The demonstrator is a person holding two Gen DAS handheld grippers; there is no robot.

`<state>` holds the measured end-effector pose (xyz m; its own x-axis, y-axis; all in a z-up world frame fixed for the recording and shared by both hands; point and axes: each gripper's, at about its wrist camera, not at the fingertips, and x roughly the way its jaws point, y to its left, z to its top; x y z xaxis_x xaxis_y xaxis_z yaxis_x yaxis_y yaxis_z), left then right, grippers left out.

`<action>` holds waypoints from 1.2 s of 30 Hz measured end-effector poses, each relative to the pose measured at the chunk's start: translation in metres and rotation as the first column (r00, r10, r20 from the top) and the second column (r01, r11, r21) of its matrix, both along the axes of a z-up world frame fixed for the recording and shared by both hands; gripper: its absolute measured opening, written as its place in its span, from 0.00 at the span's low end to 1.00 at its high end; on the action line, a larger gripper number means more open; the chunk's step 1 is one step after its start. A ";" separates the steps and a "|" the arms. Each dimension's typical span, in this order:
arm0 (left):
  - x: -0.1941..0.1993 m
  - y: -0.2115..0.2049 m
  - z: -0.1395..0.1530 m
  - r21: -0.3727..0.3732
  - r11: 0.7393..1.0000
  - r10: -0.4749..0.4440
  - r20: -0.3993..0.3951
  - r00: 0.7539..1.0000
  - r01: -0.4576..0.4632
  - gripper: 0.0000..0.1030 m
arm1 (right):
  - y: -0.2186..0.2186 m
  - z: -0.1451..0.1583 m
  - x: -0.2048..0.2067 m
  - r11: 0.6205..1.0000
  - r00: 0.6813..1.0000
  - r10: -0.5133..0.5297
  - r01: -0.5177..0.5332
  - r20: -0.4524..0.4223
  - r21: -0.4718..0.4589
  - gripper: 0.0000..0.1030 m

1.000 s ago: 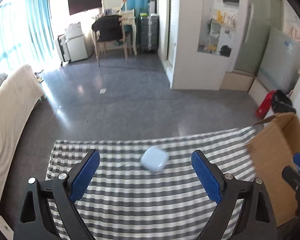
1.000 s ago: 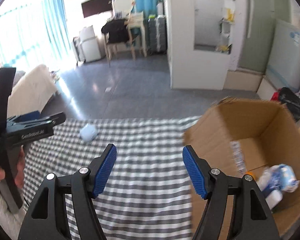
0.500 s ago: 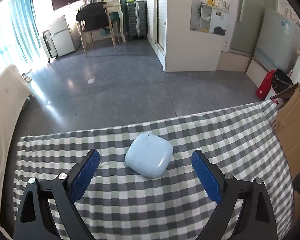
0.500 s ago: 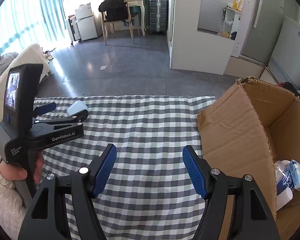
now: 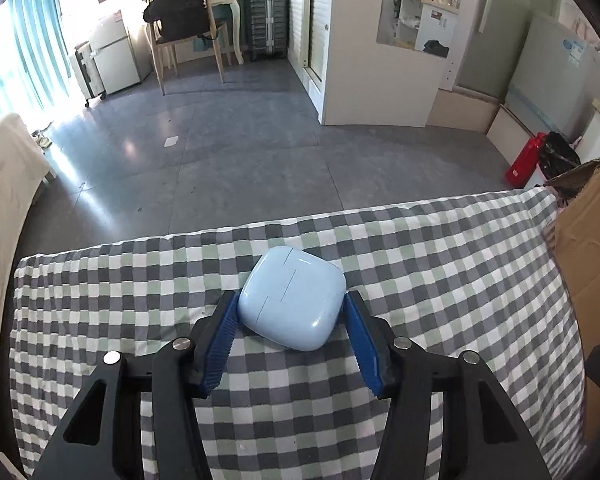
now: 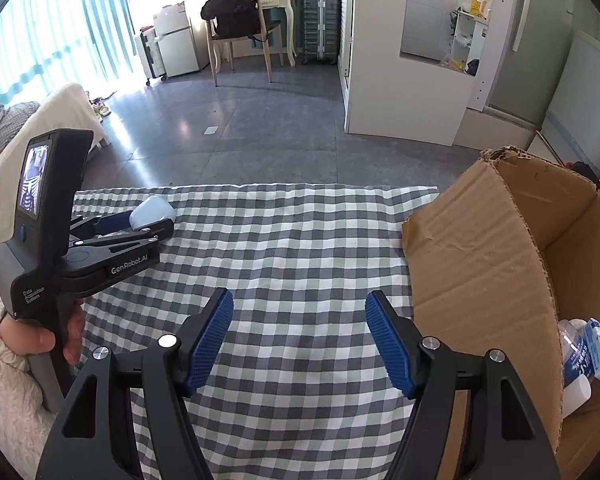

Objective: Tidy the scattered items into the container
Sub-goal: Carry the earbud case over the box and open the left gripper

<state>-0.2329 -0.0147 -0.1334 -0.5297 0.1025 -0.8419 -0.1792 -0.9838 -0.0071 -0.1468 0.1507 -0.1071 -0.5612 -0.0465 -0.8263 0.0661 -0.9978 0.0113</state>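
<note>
A light blue earbud case (image 5: 293,298) lies on the checked cloth (image 5: 440,272) near the table's far edge. My left gripper (image 5: 290,310) is shut on the case, its blue pads pressed against both sides; it also shows in the right wrist view (image 6: 140,224) with the case (image 6: 152,211) between its fingers. My right gripper (image 6: 299,320) is open and empty above the cloth (image 6: 300,240), just left of the cardboard box (image 6: 480,260). The box lies open towards me with a bottle and a small packet (image 6: 592,350) inside.
The box's edge (image 5: 592,240) shows at the right of the left wrist view. Beyond the table's far edge is grey floor, a white cabinet (image 5: 380,40), a chair with a black bag (image 5: 180,16) and a cream sofa (image 6: 40,140) on the left.
My left gripper has moved forward around the earbud case and closed on it. My right gripper has stayed open beside the box.
</note>
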 end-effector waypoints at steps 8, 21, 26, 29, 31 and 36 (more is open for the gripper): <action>0.020 0.009 0.039 0.013 1.000 -0.024 -0.071 0.997 0.025 0.53 | 0.009 0.013 0.011 1.000 1.000 -0.015 0.015 -0.028 -0.002 0.66; 0.069 0.084 0.120 0.039 0.977 -0.198 -0.200 0.960 0.210 0.53 | 0.041 0.045 0.053 0.999 0.995 -0.054 0.054 -0.078 -0.002 0.66; 0.088 0.132 0.143 0.059 0.950 -0.287 -0.232 0.930 0.307 0.53 | 0.074 0.074 0.080 0.992 0.983 -0.120 0.124 -0.138 0.019 0.66; 0.102 0.170 0.152 0.059 0.924 -0.353 -0.245 0.903 0.377 0.53 | 0.099 0.084 0.095 0.982 0.972 -0.177 0.185 -0.155 0.038 0.66; 0.111 0.198 0.155 0.062 0.906 -0.393 -0.248 0.885 0.420 0.53 | 0.122 0.087 0.104 0.971 0.960 -0.227 0.237 -0.162 0.041 0.66; 0.126 0.259 0.150 0.060 0.865 -0.474 -0.228 0.851 0.498 0.53 | 0.175 0.086 0.128 0.935 0.928 -0.342 0.351 -0.146 0.042 0.67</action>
<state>-0.1068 0.2438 0.0166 -0.5416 0.4782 -0.6914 -0.6434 -0.7651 -0.0251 -0.0186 0.3260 -0.0213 -0.6384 0.2233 -0.7366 -0.2878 -0.9568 -0.0406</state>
